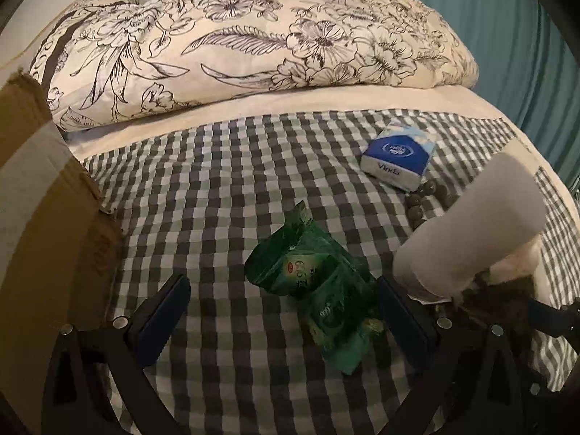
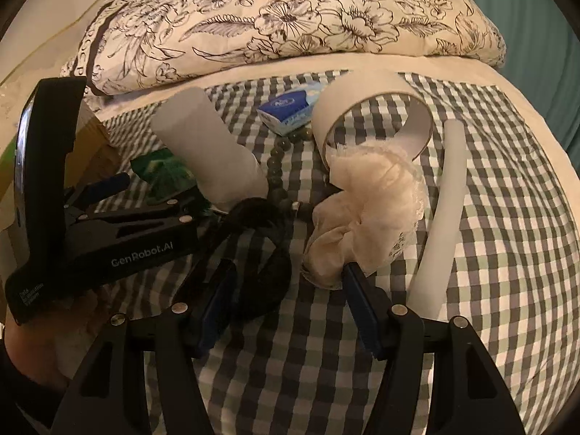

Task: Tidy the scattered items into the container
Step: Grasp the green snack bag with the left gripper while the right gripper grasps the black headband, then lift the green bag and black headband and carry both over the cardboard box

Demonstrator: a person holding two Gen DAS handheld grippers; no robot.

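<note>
A: Status of left gripper (image 1: pixel 284 320)?

B: Jaws are standing spread, straddling the green packet (image 1: pixel 319 290) lying on the checked sheet (image 1: pixel 224 166); pads are not touching it. The box (image 1: pixel 40 195) is standing just left.

A: Right gripper (image 2: pixel 290 308)?

B: Spread, gripping nothing, between the black band (image 2: pixel 268 253) and lace cloth (image 2: pixel 362 217). Centre each item before closing.

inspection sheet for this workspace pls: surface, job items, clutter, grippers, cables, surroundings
Surface: checked cloth over a bed.
Job's things: green packet, tissue pack, bead string, paper roll, tape ring, lace cloth, white tube, black band; cardboard box at left.
Clutter: nothing seen.
Grippers: left gripper open around the packet; right gripper open, between band and lace.
Cables: nothing seen.
Surroundings: floral quilt, teal curtain.
</note>
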